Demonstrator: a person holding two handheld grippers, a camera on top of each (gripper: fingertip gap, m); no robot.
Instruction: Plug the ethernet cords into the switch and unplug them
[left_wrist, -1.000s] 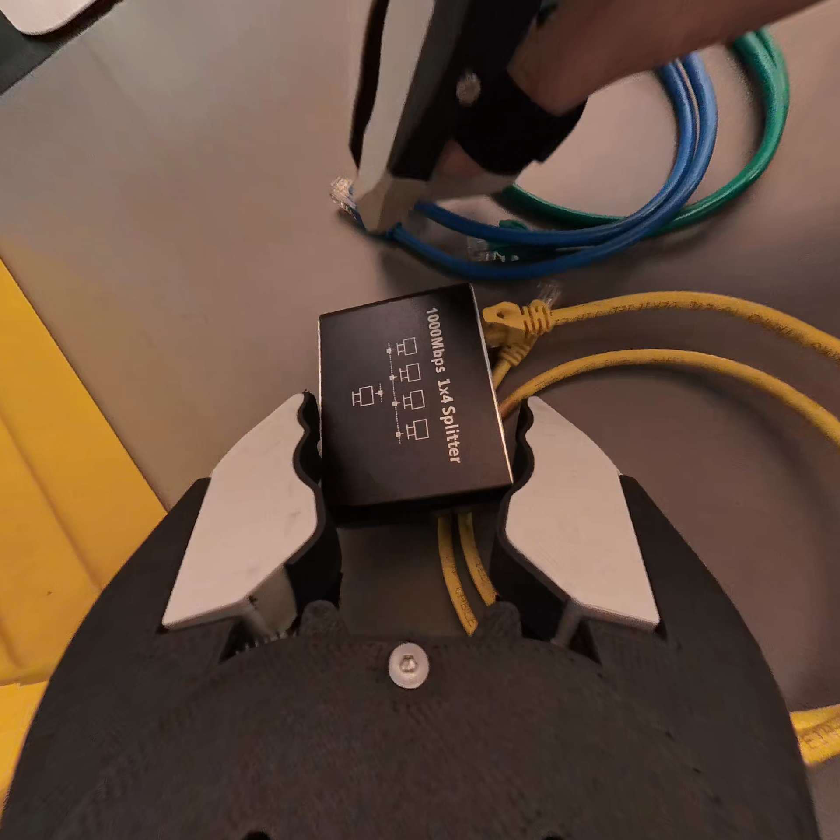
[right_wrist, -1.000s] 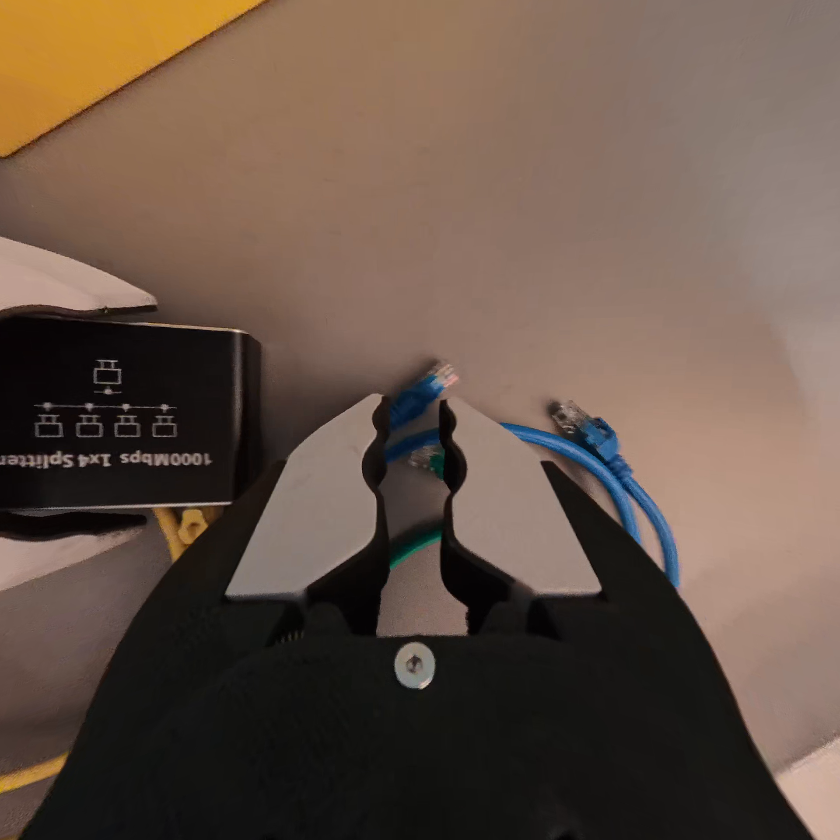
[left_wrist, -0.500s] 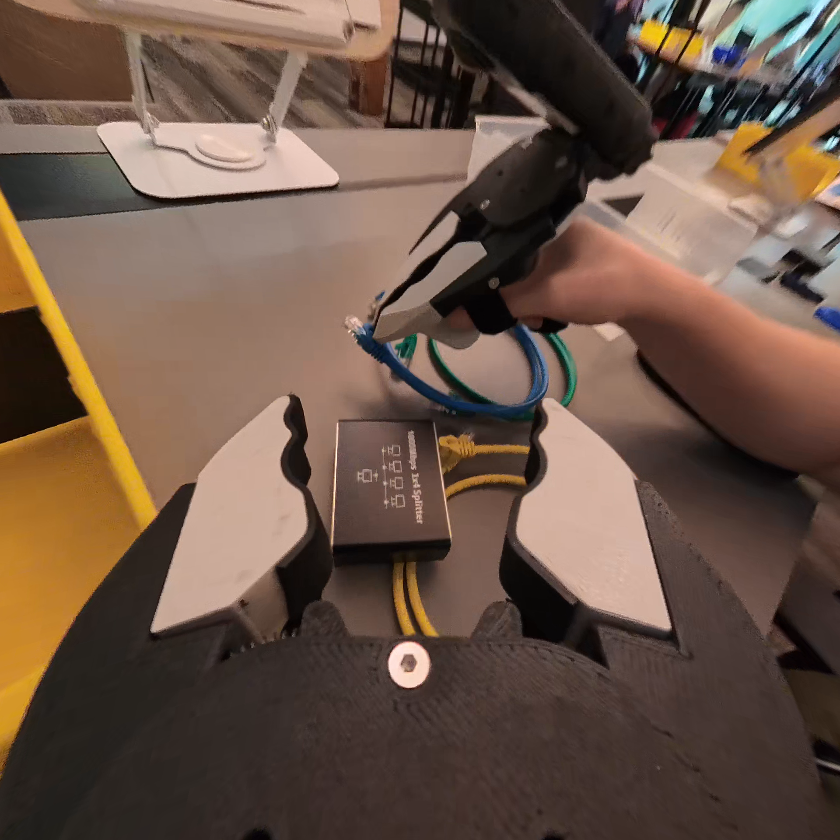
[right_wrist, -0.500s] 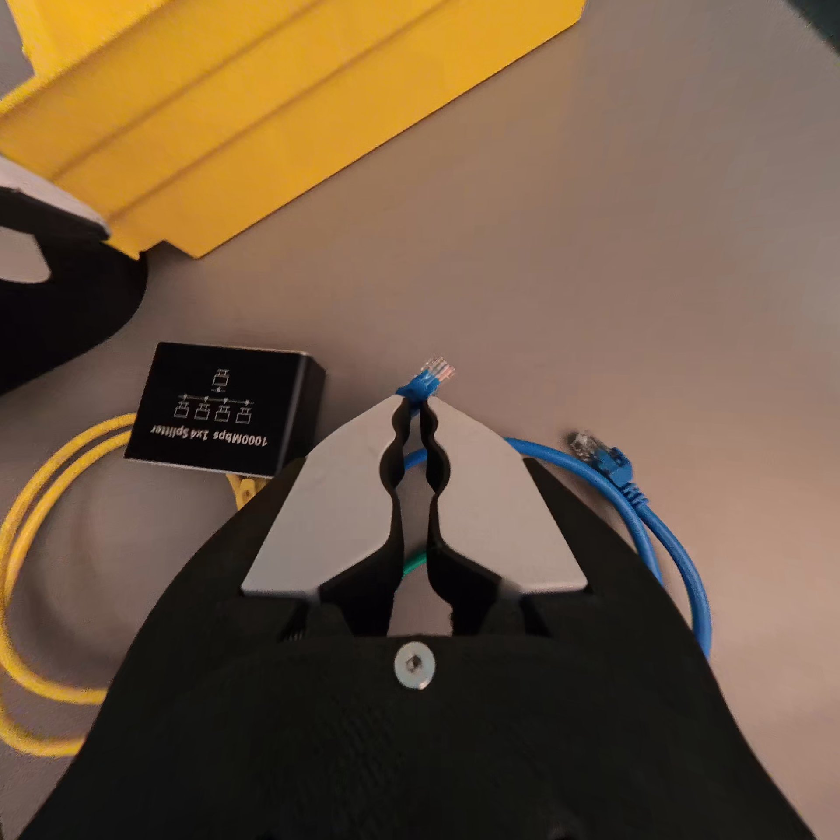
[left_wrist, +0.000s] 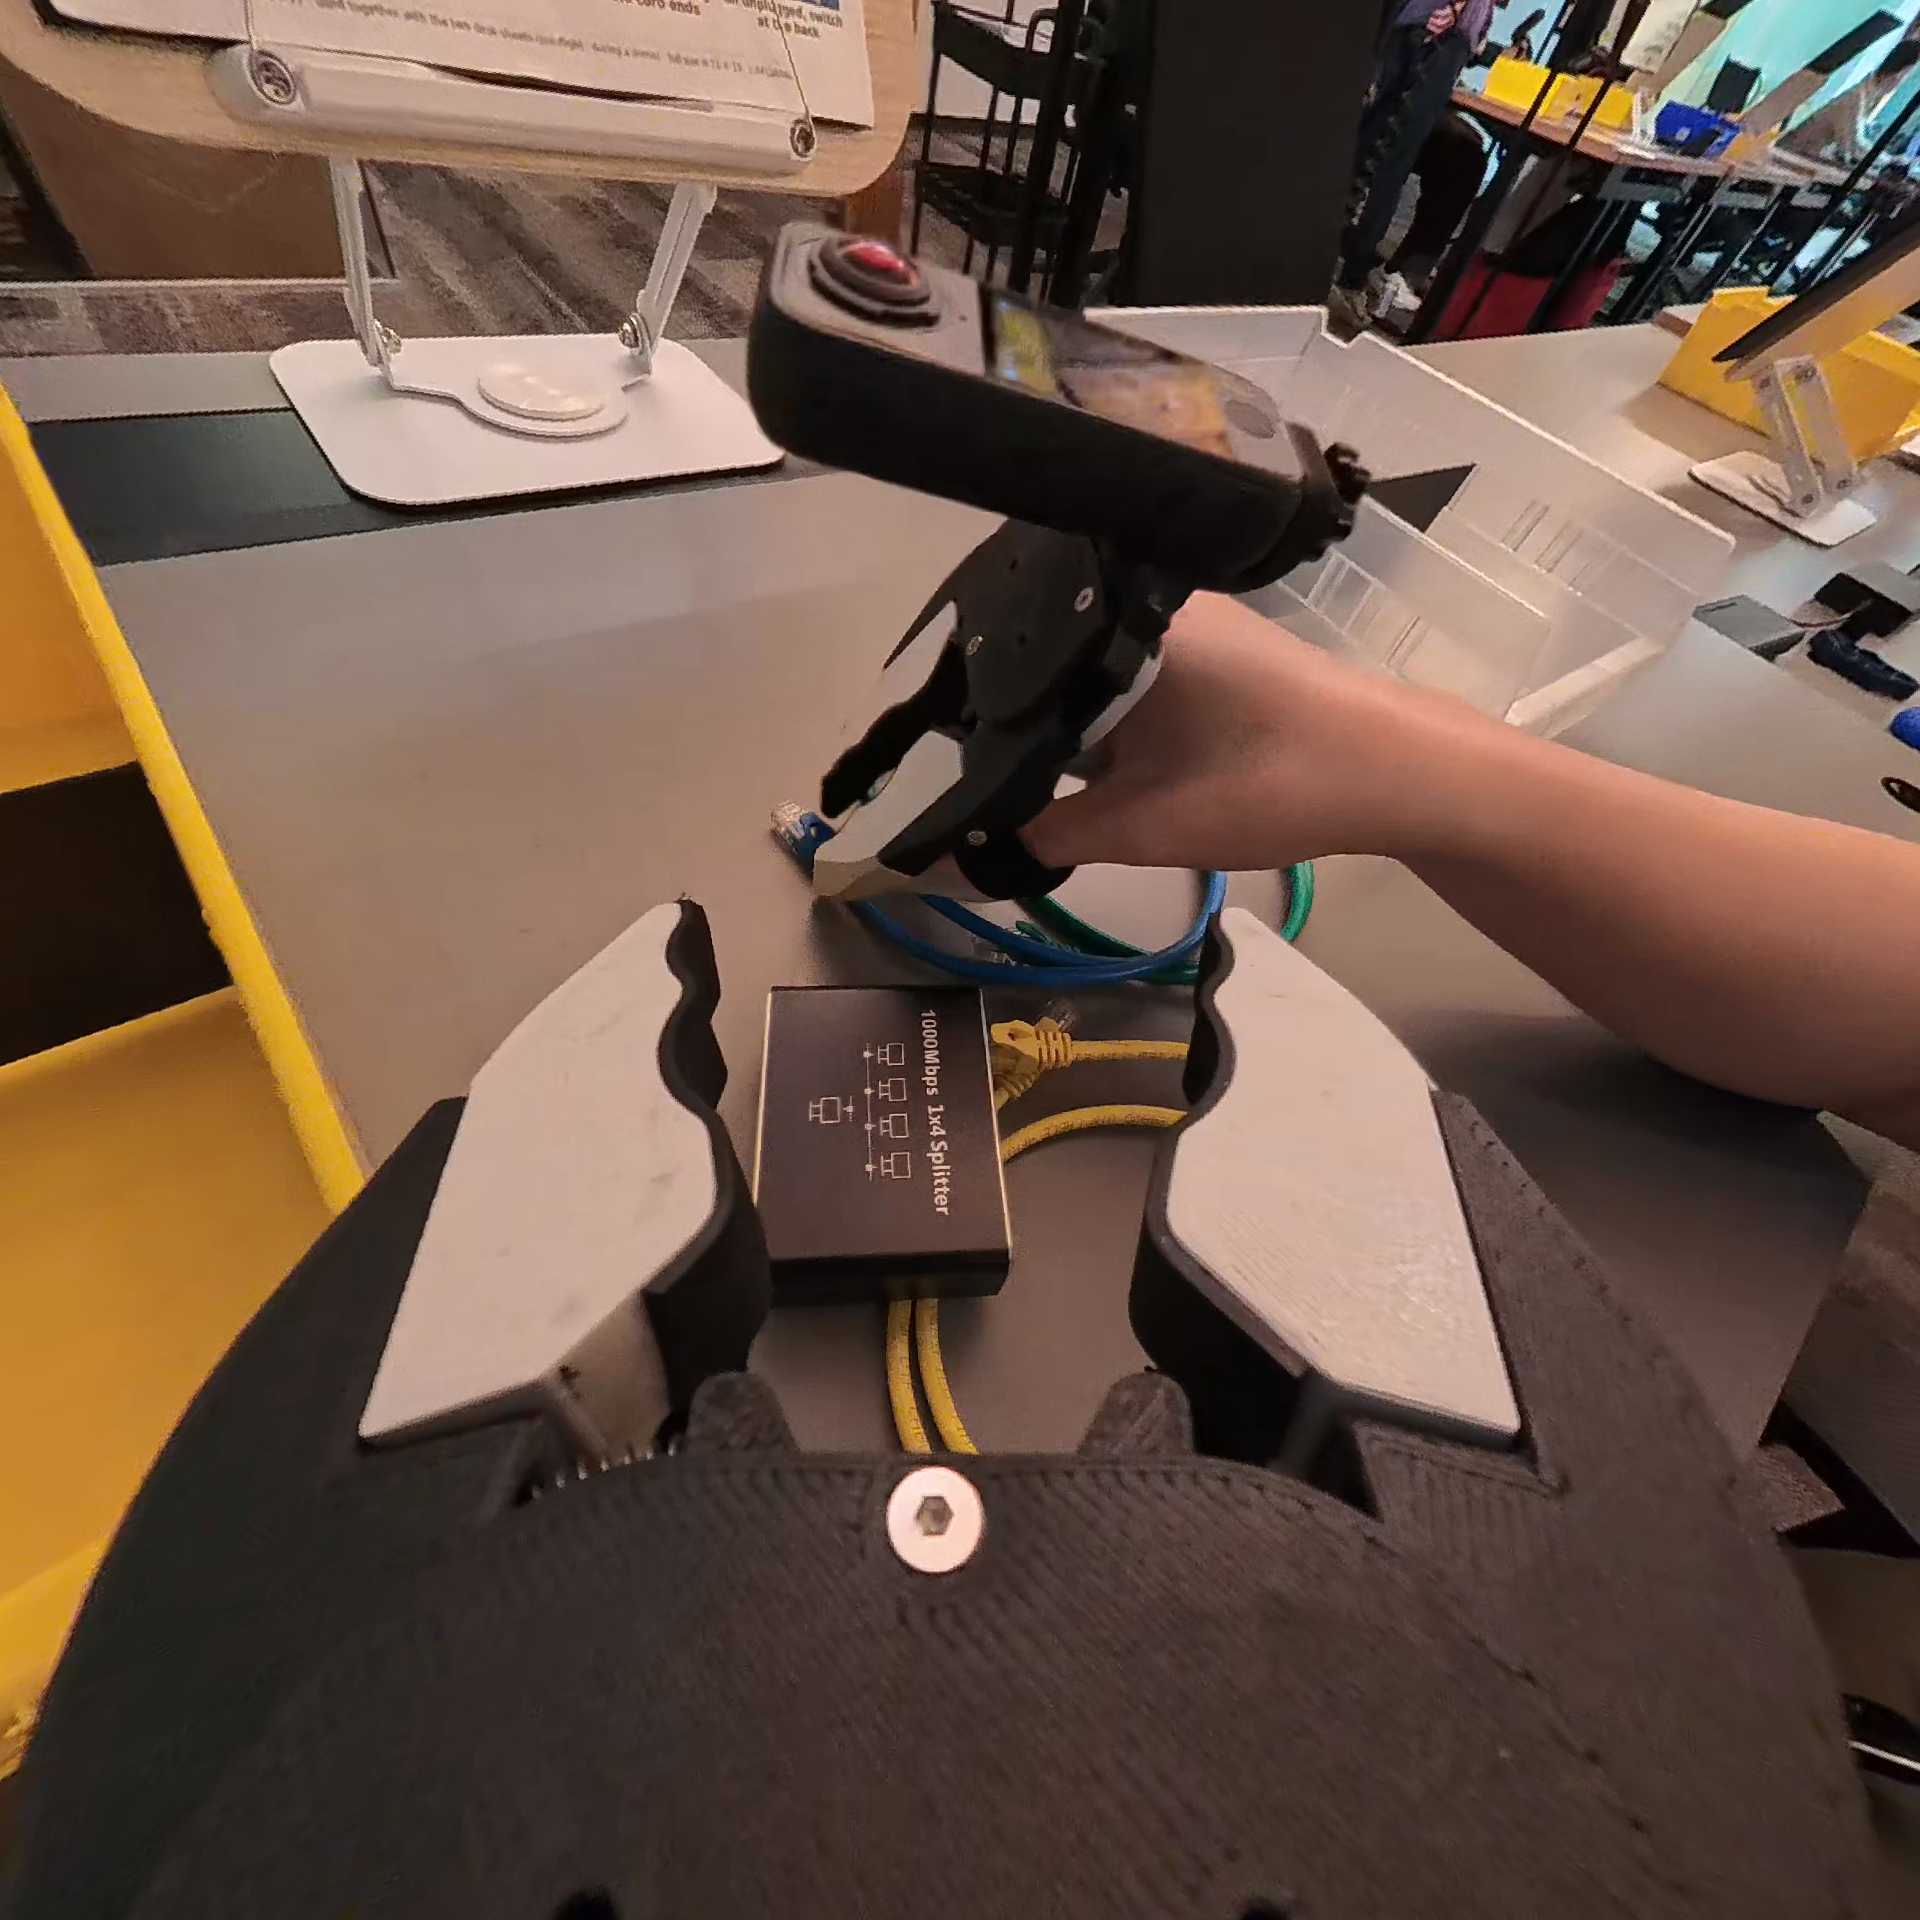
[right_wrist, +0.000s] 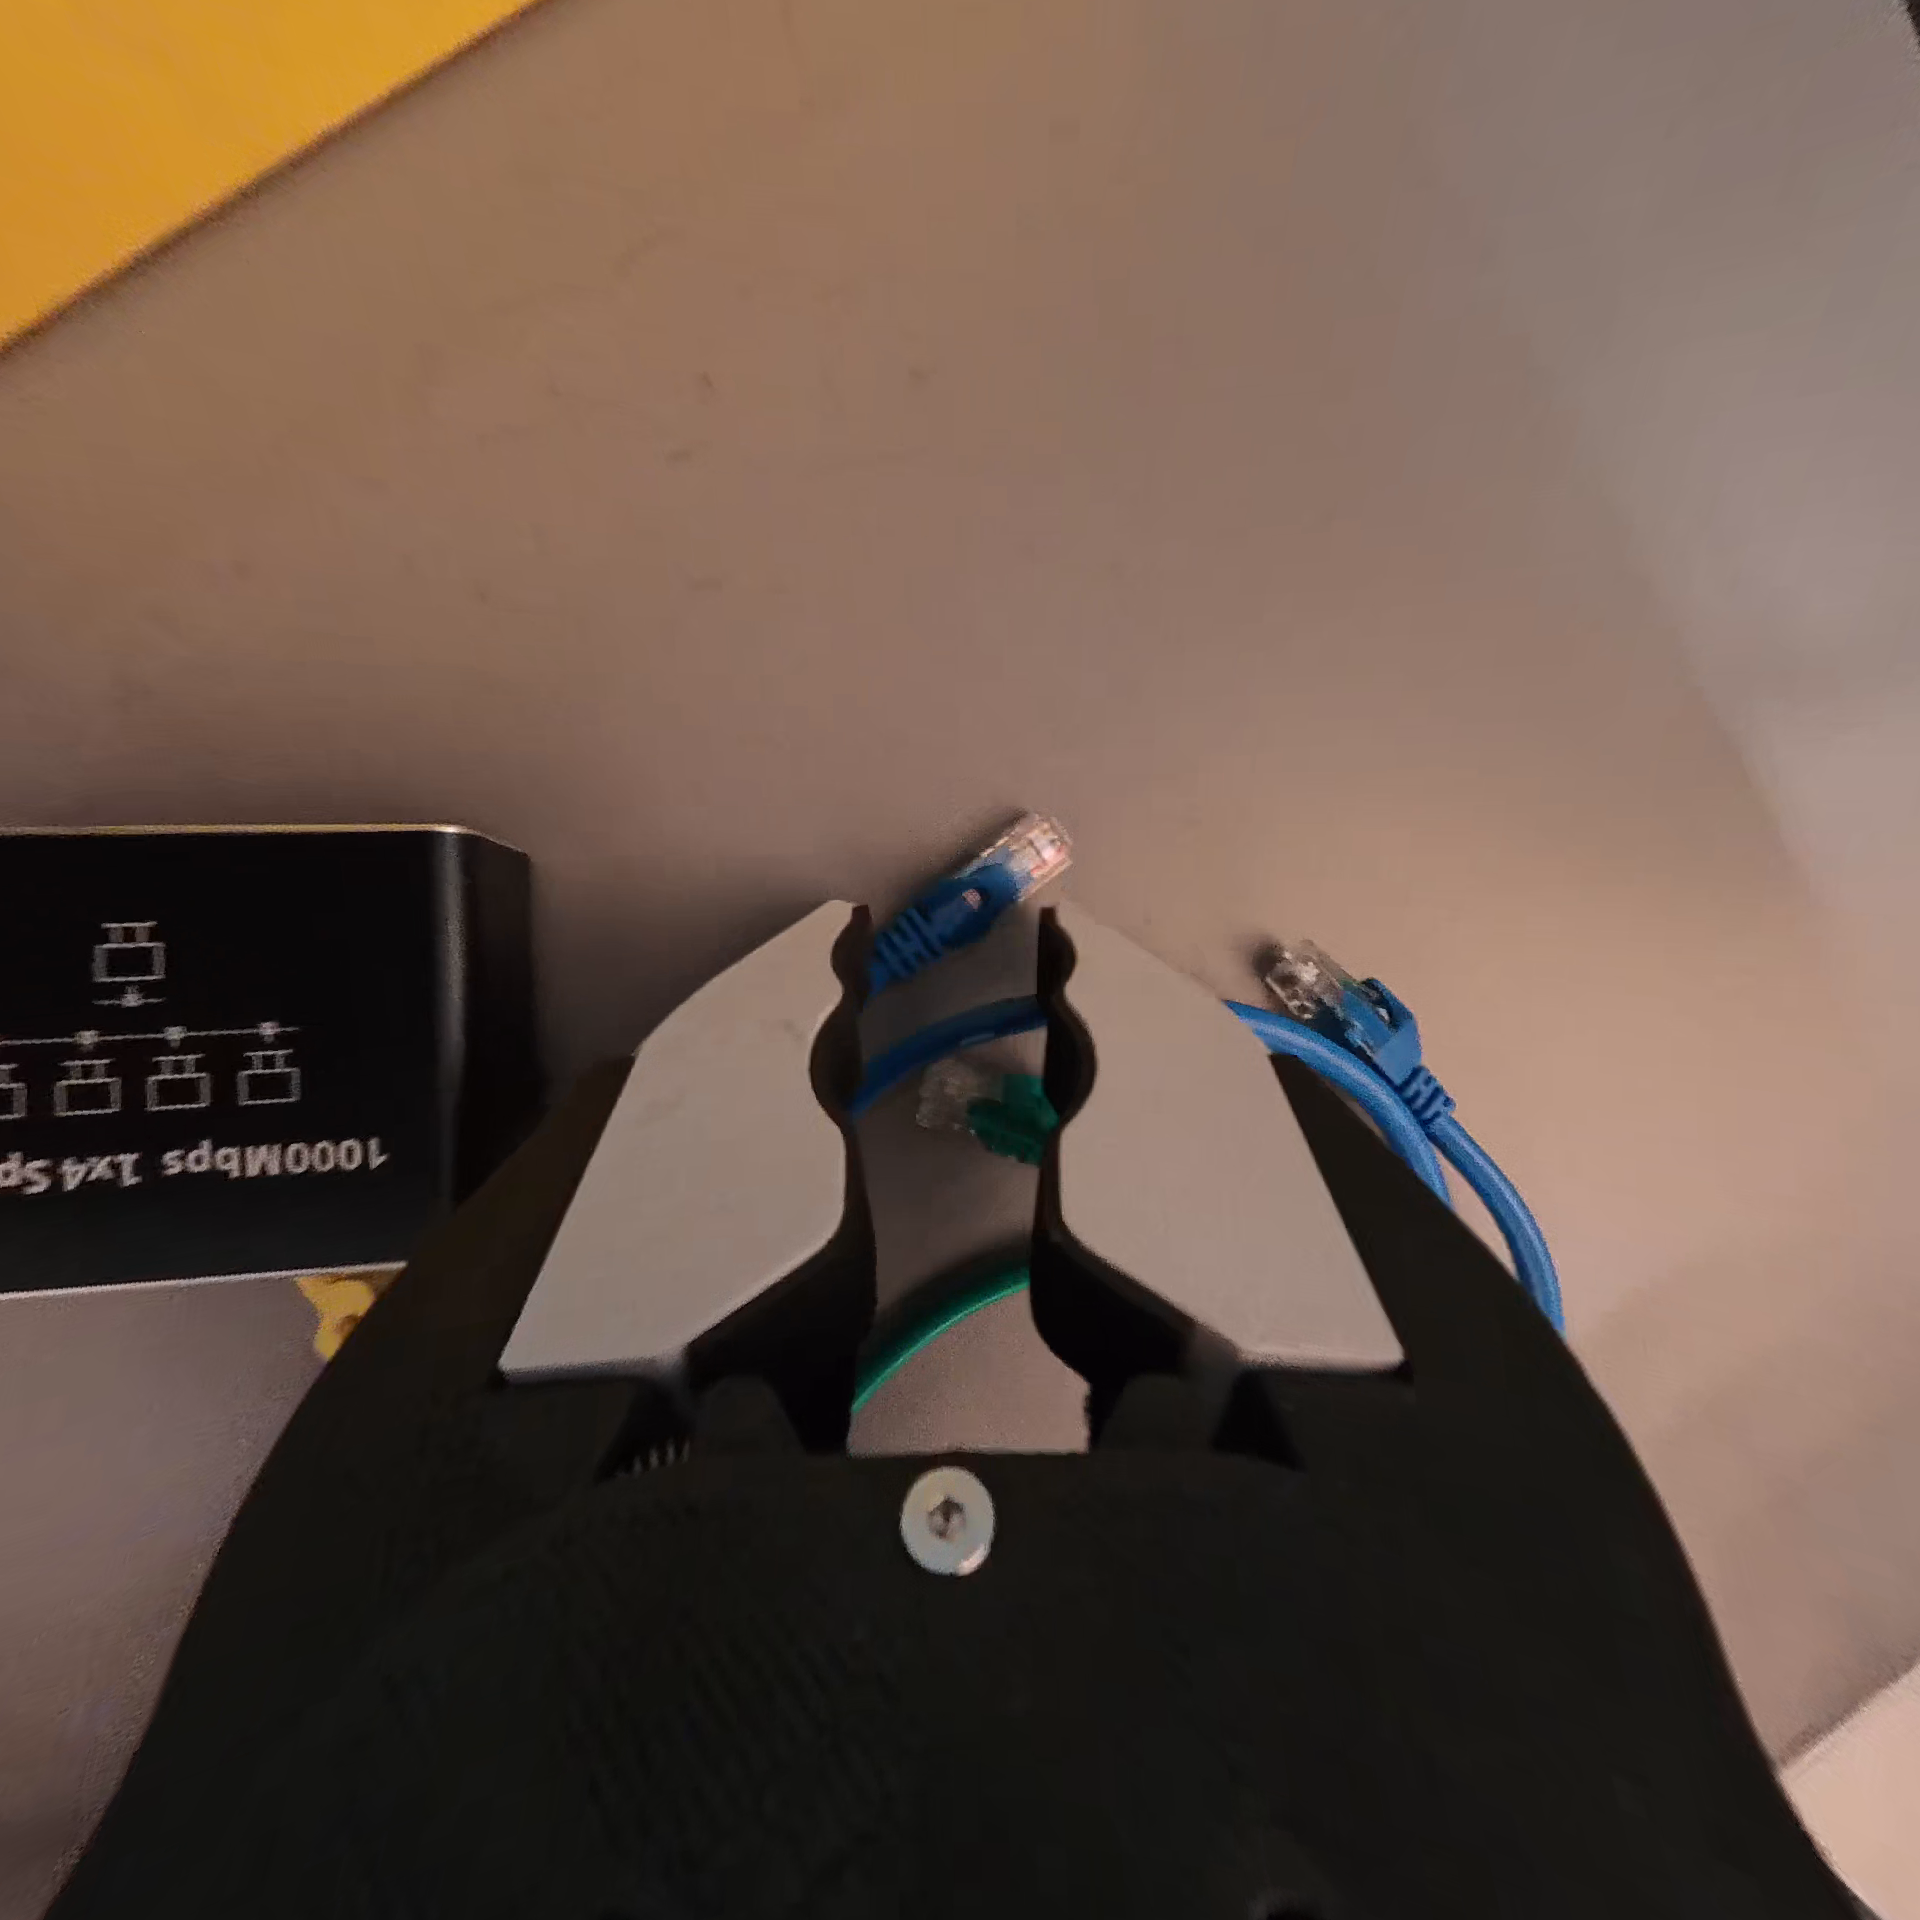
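The black switch (left_wrist: 878, 1132) lies flat on the grey table, below and between the fingers of my open, empty left gripper (left_wrist: 954, 920). A yellow cord's plug (left_wrist: 1023, 1049) sits against the switch's right side; I cannot tell whether it is seated. My right gripper (right_wrist: 948, 920) is open and low over the table, with a blue cord's plug (right_wrist: 977, 894) lying loose between its fingertips. A second blue plug (right_wrist: 1340, 1008) lies to its right, and a green plug (right_wrist: 987, 1112) lies between the fingers. The switch (right_wrist: 239, 1049) is to the left.
A yellow bin (left_wrist: 125, 1143) stands along the left. A white stand (left_wrist: 520, 416) and a clear plastic rack (left_wrist: 1455, 582) are at the back. The person's forearm (left_wrist: 1507, 894) crosses the right side. Blue and green cord loops (left_wrist: 1195, 945) lie beyond the switch. The grippers' ends are close to 15 cm from one another.
My right gripper was shut on the blue plug and lifted; it has come down and opened, and the plug lies on the table. My left gripper let go of the switch and pulled back.
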